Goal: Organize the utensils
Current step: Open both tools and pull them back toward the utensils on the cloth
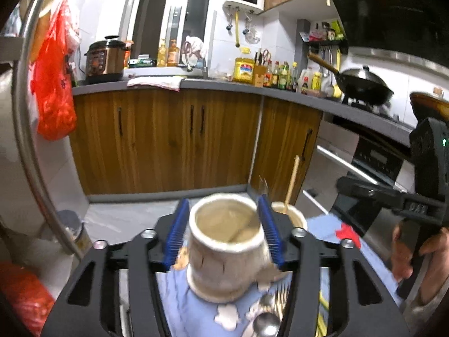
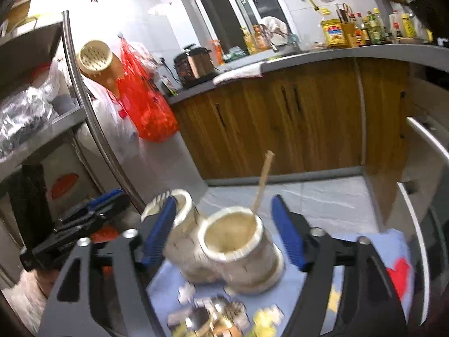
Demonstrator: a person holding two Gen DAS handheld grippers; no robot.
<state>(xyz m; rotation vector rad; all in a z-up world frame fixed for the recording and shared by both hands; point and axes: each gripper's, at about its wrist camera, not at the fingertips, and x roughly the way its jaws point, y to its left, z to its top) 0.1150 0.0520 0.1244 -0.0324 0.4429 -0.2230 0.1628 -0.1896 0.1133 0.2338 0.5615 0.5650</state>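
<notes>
Two cream ceramic holder cups stand side by side on a blue patterned cloth (image 1: pixel 196 306). In the left wrist view my left gripper (image 1: pixel 224 227) is open with its blue fingers on either side of the near cup (image 1: pixel 224 252). Behind it the second cup (image 1: pixel 289 214) holds a wooden chopstick (image 1: pixel 291 182). Metal spoons and forks (image 1: pixel 269 317) lie on the cloth below. In the right wrist view my right gripper (image 2: pixel 224 230) is open around the cup with the chopstick (image 2: pixel 238 247); the other cup (image 2: pixel 179 219) stands to its left. Metal utensils (image 2: pixel 213 317) lie in front.
Wooden cabinets (image 1: pixel 168 140) and a grey counter with bottles, a rice cooker (image 1: pixel 105 59) and a wok (image 1: pixel 364 84) stand beyond. A red plastic bag (image 1: pixel 53 84) hangs at the left by a steel shelf post. The other gripper (image 1: pixel 415 196) shows at the right.
</notes>
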